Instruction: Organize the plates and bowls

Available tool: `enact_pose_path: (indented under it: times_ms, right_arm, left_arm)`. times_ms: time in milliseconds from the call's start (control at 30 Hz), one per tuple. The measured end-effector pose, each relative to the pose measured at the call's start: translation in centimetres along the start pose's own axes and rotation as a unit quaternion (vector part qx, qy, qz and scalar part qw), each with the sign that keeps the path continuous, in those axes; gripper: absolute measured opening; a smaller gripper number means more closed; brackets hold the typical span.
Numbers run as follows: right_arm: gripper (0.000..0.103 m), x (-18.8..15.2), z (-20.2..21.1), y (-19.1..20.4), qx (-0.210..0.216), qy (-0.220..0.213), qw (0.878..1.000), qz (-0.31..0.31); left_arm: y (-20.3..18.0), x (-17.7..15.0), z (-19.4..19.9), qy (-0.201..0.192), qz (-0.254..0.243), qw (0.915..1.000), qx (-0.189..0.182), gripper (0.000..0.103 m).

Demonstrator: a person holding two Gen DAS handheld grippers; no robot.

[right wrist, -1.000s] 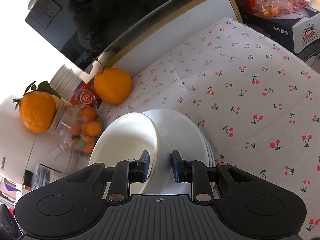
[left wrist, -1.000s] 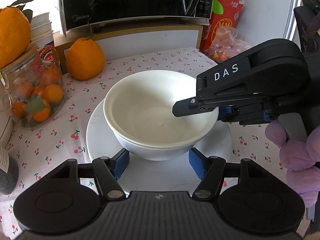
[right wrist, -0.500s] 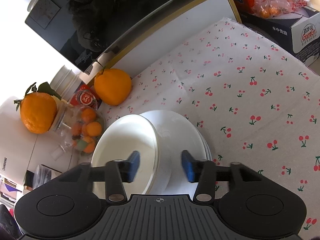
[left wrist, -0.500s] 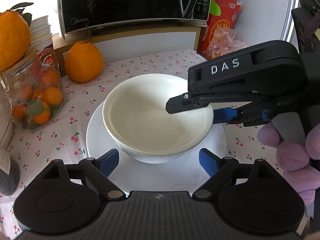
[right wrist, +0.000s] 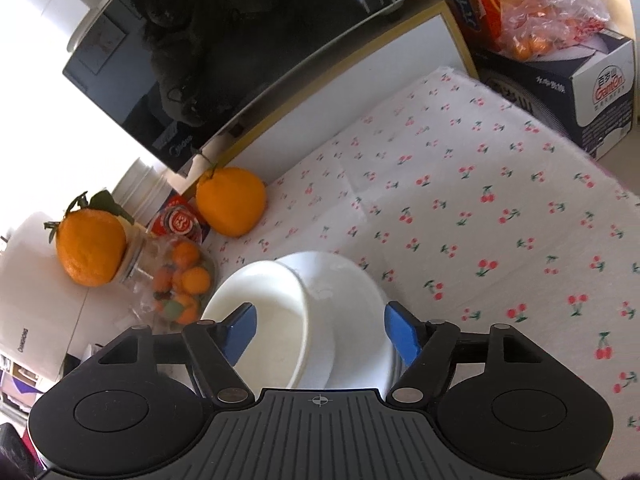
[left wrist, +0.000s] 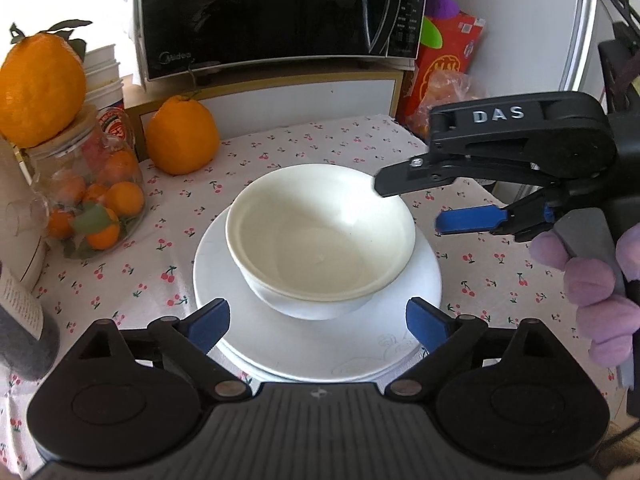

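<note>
bowls [left wrist: 320,236] sit nested, one inside the other, on the stack of white plates [left wrist: 320,344] in the middle of the cherry-print tablecloth [left wrist: 480,272]. both tools have just been spreading their jaws: the left gripper [left wrist: 318,322] stands wide with nothing between its blue pads, clear of the bowl wall, and the right gripper [right wrist: 320,334] is also apart, its pads either side of the rim without pressing. the step in hand looks like letting go, so draw each tool straight back and slightly up (the right one's upper finger hangs over the far rim) to avoid nudging the pile. the jar of oranges [left wrist: 86,204] stands near on the left.
</note>
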State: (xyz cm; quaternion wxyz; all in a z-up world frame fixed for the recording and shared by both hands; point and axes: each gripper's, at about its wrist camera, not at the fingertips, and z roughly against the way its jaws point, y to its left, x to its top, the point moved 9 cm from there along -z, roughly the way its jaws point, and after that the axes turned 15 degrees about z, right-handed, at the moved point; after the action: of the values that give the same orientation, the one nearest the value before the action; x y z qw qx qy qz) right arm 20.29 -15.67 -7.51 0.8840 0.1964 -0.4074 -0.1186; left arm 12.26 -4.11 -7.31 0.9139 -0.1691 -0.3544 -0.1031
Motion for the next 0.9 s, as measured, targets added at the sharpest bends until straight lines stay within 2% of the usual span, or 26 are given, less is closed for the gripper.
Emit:
enact_pose_path:
  times_ms: [367, 600, 733, 867, 900]
  right_arm:
    - [0.074, -0.8, 3.9, -0.4, -0.012, 0.006, 0.998, 0.058]
    - [0.078, -2.2, 6.7, -0.6, -0.017, 0.011, 0.997, 0.079]
    - [0.078, -3.7, 7.5, -0.5, -0.033, 0.036, 0.994, 0.095]
    - [0.078, -5.6, 8.3, 0.3, -0.054, 0.061, 0.987, 0.136]
    - [0.081, -6.0, 8.4, 0.5, -0.056, 0.064, 0.986, 0.143]
  left_arm:
    - [0.8, -1.5, 1.7, 0.016, 0.057, 0.9977, 0.032, 0.097]
    - [1.4, -2.7, 3.1, 0.021, 0.087, 0.993, 0.077, 0.097]
    - [1.4, -3.2, 4.2, 0.014, 0.094, 0.9909, 0.096, 0.099]
    - [1.2, -3.6, 5.2, 0.011, 0.1, 0.9891, 0.108, 0.1]
    - [1.2, -3.7, 5.5, 0.01, 0.101, 0.9884, 0.113, 0.101]
